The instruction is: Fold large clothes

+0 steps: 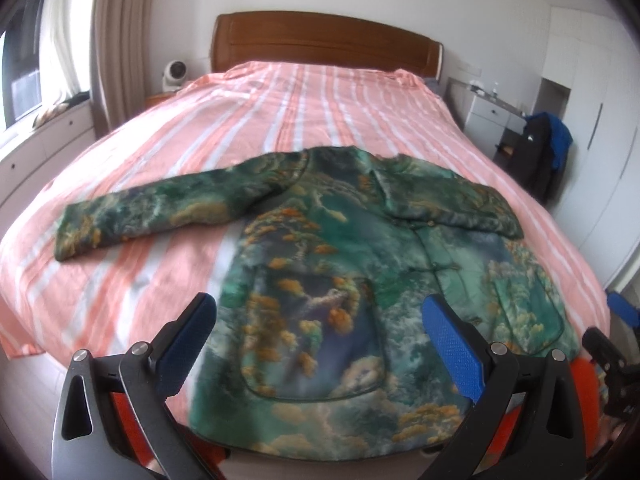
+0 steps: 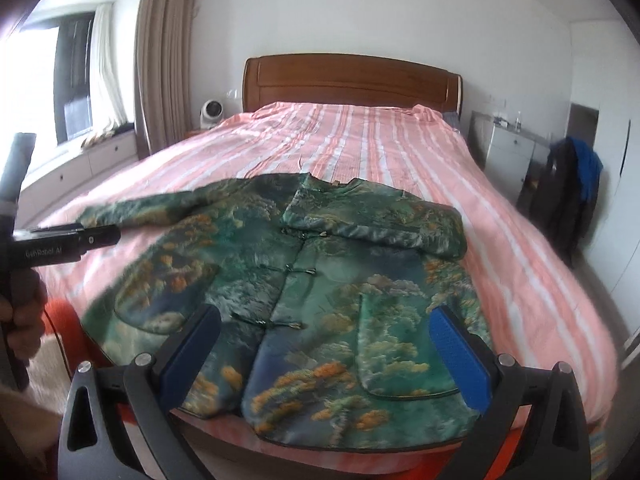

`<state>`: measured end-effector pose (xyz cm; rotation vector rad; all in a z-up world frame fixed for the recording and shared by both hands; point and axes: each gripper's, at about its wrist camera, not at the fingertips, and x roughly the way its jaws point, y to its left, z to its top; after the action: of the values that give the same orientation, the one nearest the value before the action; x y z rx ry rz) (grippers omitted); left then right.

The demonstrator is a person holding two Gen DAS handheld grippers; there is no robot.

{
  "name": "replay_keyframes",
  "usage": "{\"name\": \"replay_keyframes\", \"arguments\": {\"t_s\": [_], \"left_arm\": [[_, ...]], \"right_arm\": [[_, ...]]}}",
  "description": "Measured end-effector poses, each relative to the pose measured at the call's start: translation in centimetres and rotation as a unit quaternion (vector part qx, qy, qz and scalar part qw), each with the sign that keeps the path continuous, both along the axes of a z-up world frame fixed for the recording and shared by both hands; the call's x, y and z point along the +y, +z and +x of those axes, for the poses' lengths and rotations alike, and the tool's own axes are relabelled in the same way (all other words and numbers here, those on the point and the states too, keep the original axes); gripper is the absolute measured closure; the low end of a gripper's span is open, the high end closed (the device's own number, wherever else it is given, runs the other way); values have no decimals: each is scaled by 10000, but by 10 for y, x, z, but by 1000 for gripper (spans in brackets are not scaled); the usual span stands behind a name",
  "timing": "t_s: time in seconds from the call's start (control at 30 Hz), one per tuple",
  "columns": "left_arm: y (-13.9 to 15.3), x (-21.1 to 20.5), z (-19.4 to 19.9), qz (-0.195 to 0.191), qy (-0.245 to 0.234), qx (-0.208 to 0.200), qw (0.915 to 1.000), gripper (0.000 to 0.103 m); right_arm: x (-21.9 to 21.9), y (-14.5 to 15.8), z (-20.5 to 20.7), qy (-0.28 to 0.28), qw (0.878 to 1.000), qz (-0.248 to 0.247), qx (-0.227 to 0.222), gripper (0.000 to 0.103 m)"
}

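Your left hand-held gripper (image 1: 320, 336) stands wide open with blue pads, holding nothing, above the lower hem of the green landscape-print padded jacket (image 1: 320, 280). That jacket lies front-up on the pink-and-white striped bed cover (image 1: 304, 108), hem nearest you. One sleeve (image 1: 160, 208) stretches out flat to the left; the other sleeve (image 2: 372, 220) is folded across the chest. Your right hand-held gripper (image 2: 324, 344) is likewise wide open and empty, over the hem.

Bedspread (image 1: 320, 100) beyond the jacket (image 1: 320, 300) lies bare, open for passing.
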<state>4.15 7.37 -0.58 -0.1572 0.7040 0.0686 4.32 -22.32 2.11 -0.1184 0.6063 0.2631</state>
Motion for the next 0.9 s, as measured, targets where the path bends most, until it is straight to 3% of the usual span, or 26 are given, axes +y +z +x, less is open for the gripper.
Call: {"name": "replay_keyframes", "arguments": {"t_s": [0.17,0.3,0.43,0.5,0.57,0.67,0.77,0.9], "left_arm": [[-5,19,5,131,225,184,9995,0],[-19,42,15,102,417,537,9976,0],[-10,85,30,364,716,561,9952,0],[-3,123,35,163,1053,432,9934,0],[-3,168,39,-296,1433,346,9886,0],[-29,241,52,-1340,2035,554,9683,1],[-81,300,73,-2369,2476,1053,9335,1],[-136,345,98,-3246,2943,1254,8901,1]], "right_arm": [[12,-7,-2,152,9993,-331,-44,1],[9,-16,0,123,9994,-274,157,1],[5,-21,-1,97,9994,-258,188,1],[3,-24,0,78,9994,-253,232,1],[3,-27,2,72,9992,-249,311,1],[7,-31,5,116,9988,-196,424,1],[16,-33,5,222,9984,-224,473,1],[25,-35,3,356,9975,-354,490,1]]}}
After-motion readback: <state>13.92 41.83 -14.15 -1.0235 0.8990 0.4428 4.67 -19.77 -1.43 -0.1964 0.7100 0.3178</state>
